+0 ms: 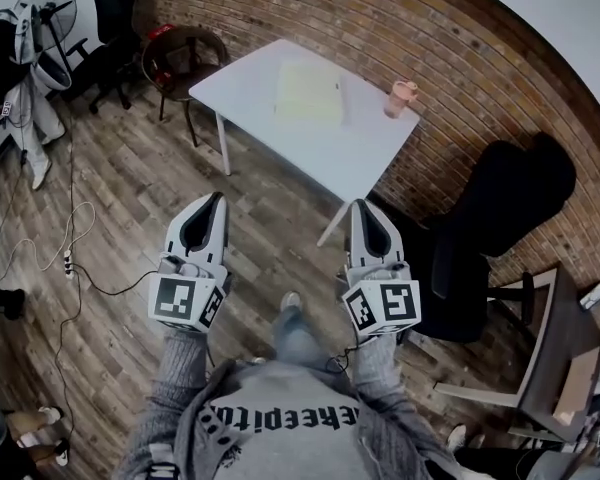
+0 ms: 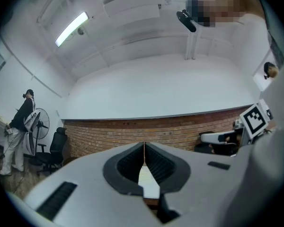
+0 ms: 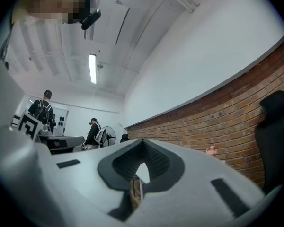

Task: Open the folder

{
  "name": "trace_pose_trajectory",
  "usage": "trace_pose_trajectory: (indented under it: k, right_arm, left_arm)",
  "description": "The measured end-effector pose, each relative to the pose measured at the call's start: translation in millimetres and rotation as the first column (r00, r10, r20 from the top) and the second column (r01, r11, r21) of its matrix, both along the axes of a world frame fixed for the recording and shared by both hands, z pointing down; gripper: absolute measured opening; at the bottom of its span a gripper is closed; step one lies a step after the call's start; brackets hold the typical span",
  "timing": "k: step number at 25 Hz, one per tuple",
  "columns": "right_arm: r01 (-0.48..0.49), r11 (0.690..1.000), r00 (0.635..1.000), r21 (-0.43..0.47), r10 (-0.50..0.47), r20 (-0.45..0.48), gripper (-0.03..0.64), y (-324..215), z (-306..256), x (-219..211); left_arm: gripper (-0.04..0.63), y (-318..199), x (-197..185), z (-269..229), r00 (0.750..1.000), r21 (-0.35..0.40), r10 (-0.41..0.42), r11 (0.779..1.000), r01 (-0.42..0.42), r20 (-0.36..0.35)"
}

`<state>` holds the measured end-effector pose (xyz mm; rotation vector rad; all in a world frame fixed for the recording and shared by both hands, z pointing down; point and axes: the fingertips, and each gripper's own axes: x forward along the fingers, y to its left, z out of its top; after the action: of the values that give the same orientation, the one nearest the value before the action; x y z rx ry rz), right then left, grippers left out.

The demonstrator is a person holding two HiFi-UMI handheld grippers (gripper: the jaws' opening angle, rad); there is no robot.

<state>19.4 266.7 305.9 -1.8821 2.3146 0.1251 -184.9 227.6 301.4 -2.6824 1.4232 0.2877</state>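
A pale yellow folder [image 1: 308, 92] lies shut and flat on a white table [image 1: 370, 153] ahead of me, against the brick wall. Both grippers are held out over the wooden floor, well short of the table and touching nothing. My left gripper [image 1: 217, 198] points at the table's near left side with its jaws closed together and empty [image 2: 144, 144]. My right gripper [image 1: 363, 205] sits near the table's front leg, jaws also meeting at the tips with nothing between them [image 3: 143, 141].
A pink cup [image 1: 400, 98] stands at the table's right end. A black office chair [image 1: 500, 208] is to the right, a brown chair [image 1: 180, 63] behind the table's left end. Cables [image 1: 60, 258] trail on the floor at left. A person [image 1: 20, 58] stands by a fan.
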Motion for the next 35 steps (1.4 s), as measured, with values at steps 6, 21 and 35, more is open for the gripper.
trace_pose_trajectory:
  k: [6,21,35]
  right_arm:
    - [0.024,0.999,1.0,0.022,-0.024,-0.003,0.005,-69,-13,31]
    - [0.082,0.995,0.996,0.056,-0.083,0.012,0.005,-188,-25,116]
    - [0.103,0.994,0.993,0.021,-0.104,0.052,0.005,-242,-3,133]
  left_arm:
    - [0.011,-63,35,-16,1.0,0.012,-0.018,1.0,0.018,-0.002]
    - [0.011,-167,119,-43,0.998,0.091,-0.062,0.994,0.062,-0.002]
    - [0.011,-220,142,-24,0.997,0.047,-0.063,0.997,0.061,0.045]
